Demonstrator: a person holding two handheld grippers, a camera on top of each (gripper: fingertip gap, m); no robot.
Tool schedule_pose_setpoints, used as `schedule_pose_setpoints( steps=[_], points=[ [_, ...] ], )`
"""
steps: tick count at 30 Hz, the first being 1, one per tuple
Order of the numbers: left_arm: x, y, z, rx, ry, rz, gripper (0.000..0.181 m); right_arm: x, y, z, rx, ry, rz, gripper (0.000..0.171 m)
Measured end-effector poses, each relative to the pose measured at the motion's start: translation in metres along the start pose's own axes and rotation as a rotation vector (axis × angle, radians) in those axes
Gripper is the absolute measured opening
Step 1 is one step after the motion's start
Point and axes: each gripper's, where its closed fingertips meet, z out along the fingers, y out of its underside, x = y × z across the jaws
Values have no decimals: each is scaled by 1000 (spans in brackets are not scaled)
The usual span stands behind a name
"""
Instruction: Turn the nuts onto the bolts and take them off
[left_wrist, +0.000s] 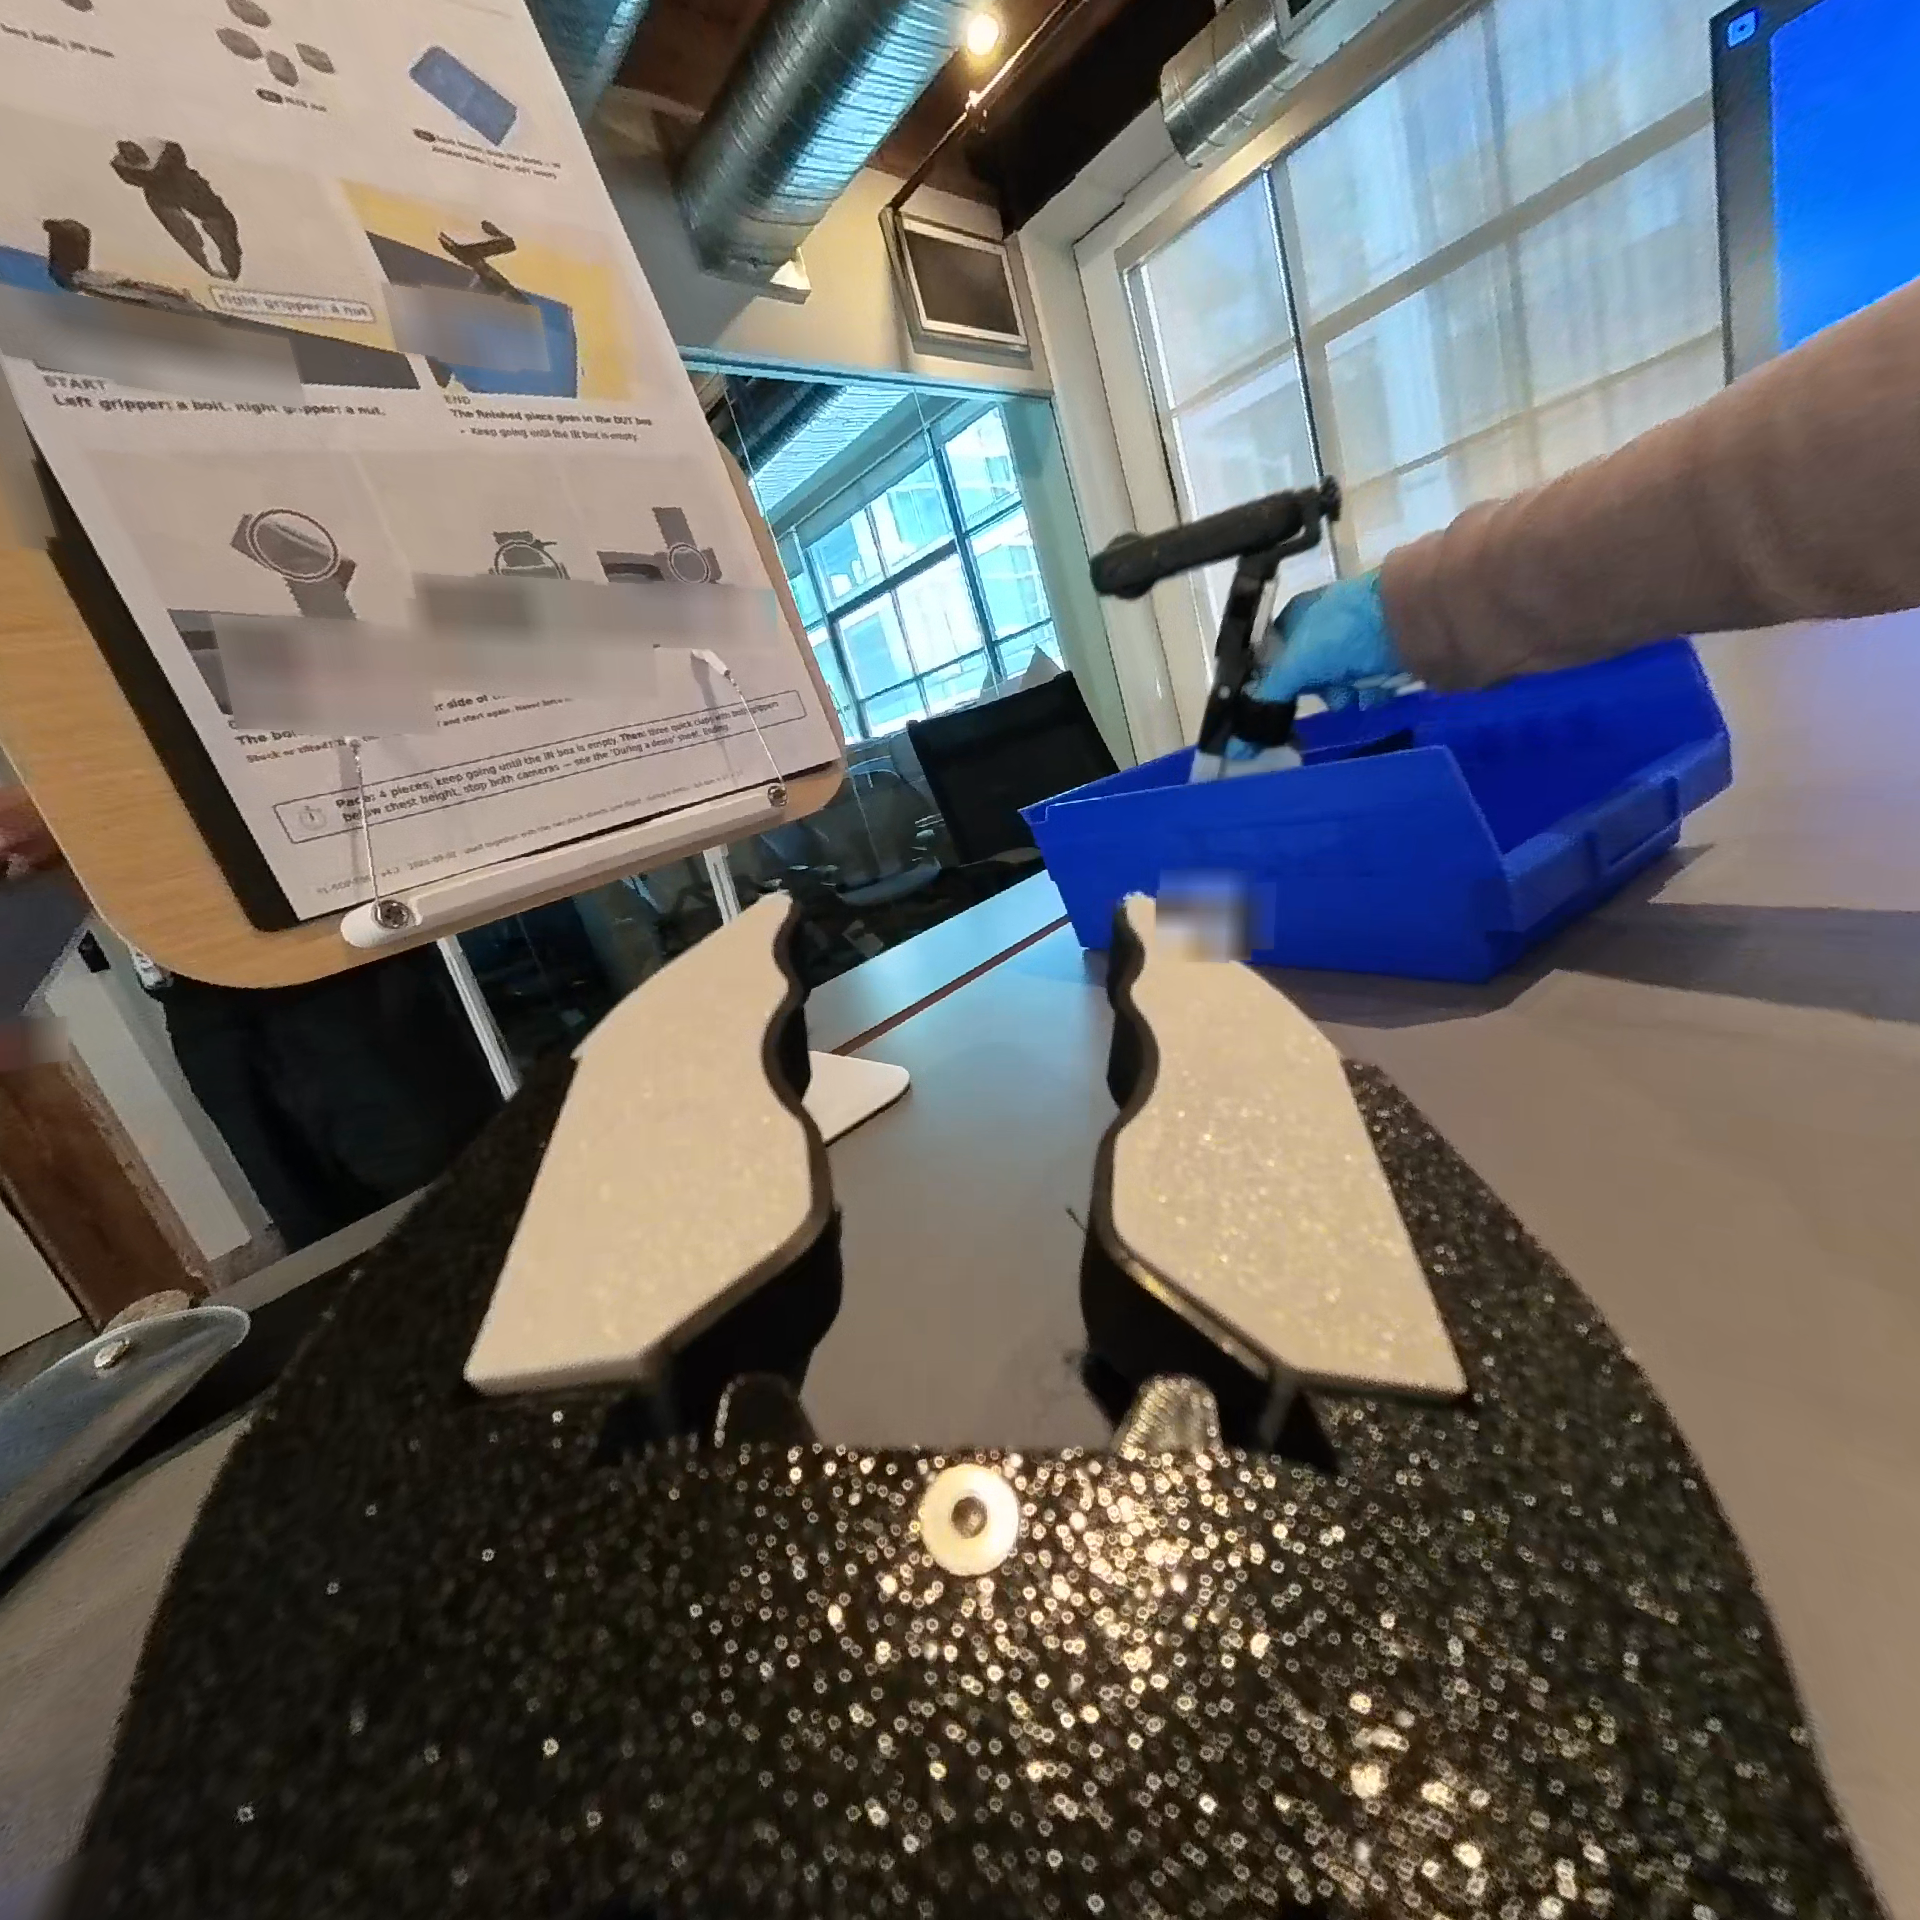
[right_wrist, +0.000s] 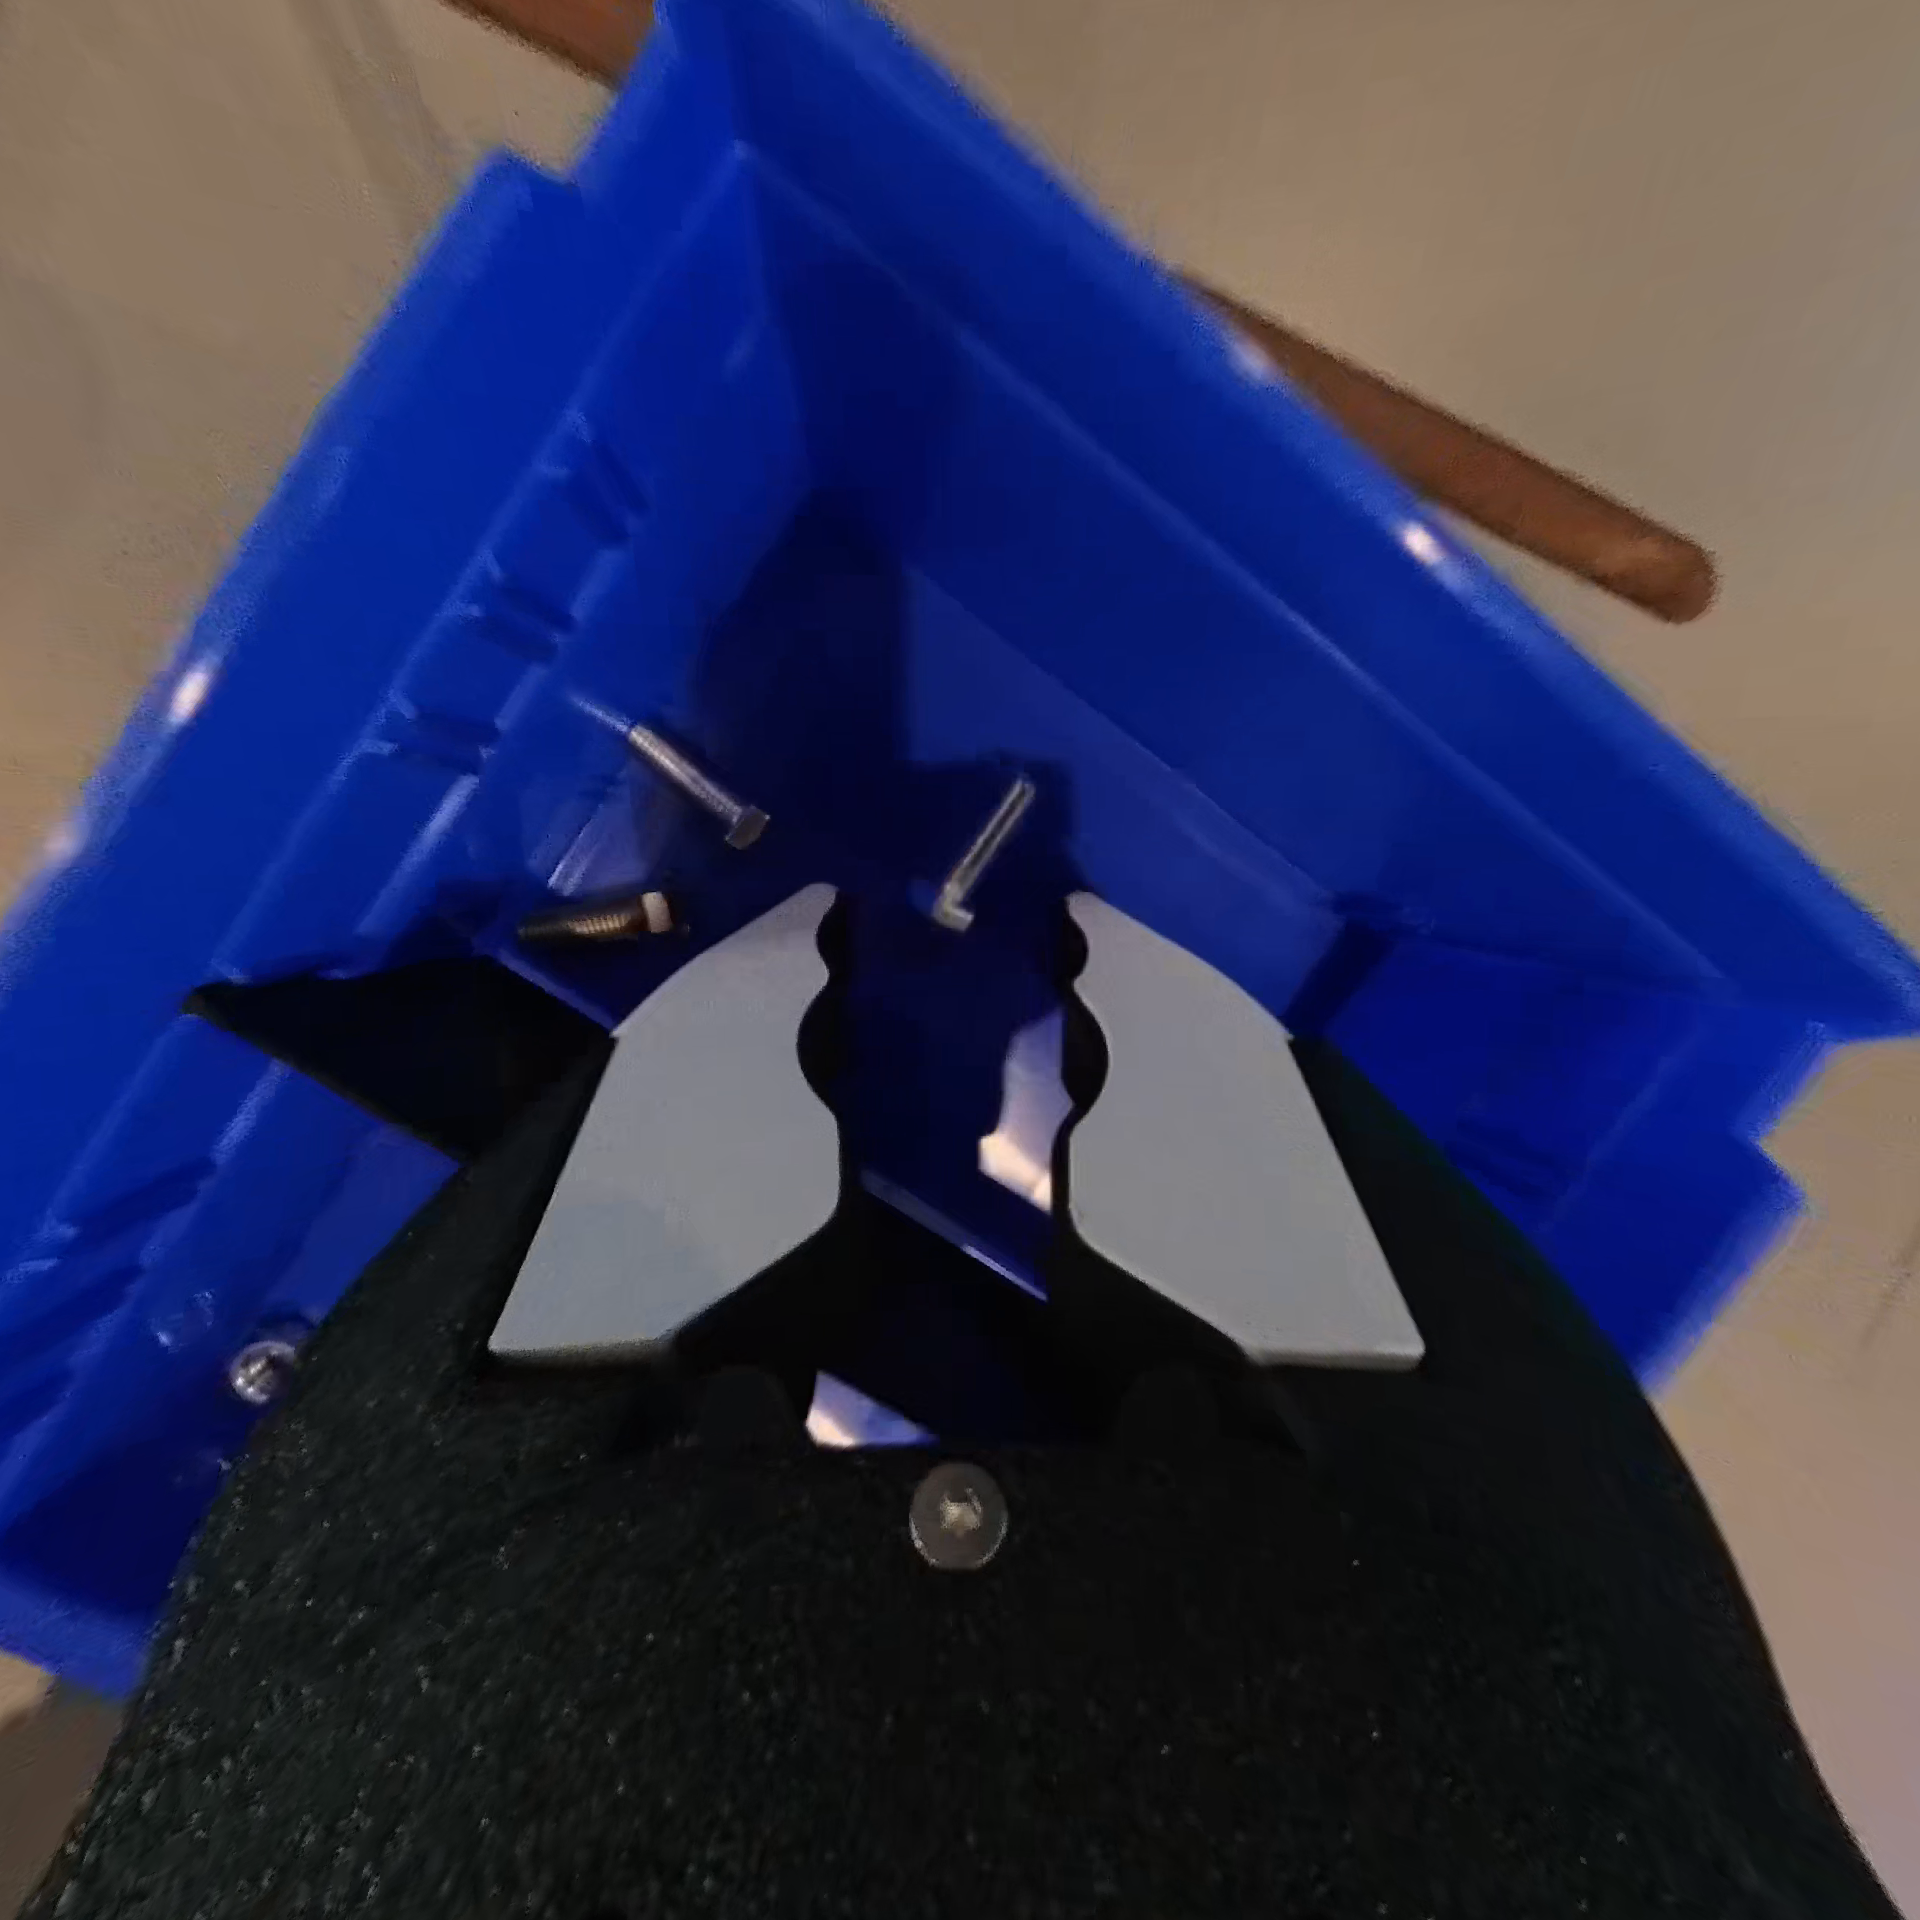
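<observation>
The left gripper (left_wrist: 951, 925) is wide apart and holds nothing. It hangs over the grey table (left_wrist: 1558, 1122). Past it stands a board (left_wrist: 343, 436) with a paper sheet. Farther right sits the blue bin (left_wrist: 1382, 831).

The right gripper (right_wrist: 951, 914) is wide apart too, with nothing in it. It points down into the bin (right_wrist: 1039, 436). Three bolts (right_wrist: 691, 781) lie on the bin floor, one (right_wrist: 992, 854) just past the tips. A gloved hand (left_wrist: 1325, 644) holds this gripper.
</observation>
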Motion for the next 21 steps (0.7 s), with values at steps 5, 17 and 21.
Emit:
schedule_pose_setpoints(
  steps=[5, 17, 21],
  points=[
    [0, -1, 0, 4, -6, 13, 55, -30, -40, -76, 382, 8, 24, 44],
    [-7, -13, -9, 20, -110, 131, 52, -298, 8, -179, 1132, -195, -163, 51],
    [-11, -19, -16, 33, -157, 135, 52, -318, 18, -149, 1240, -130, -83, 50]
  ],
)
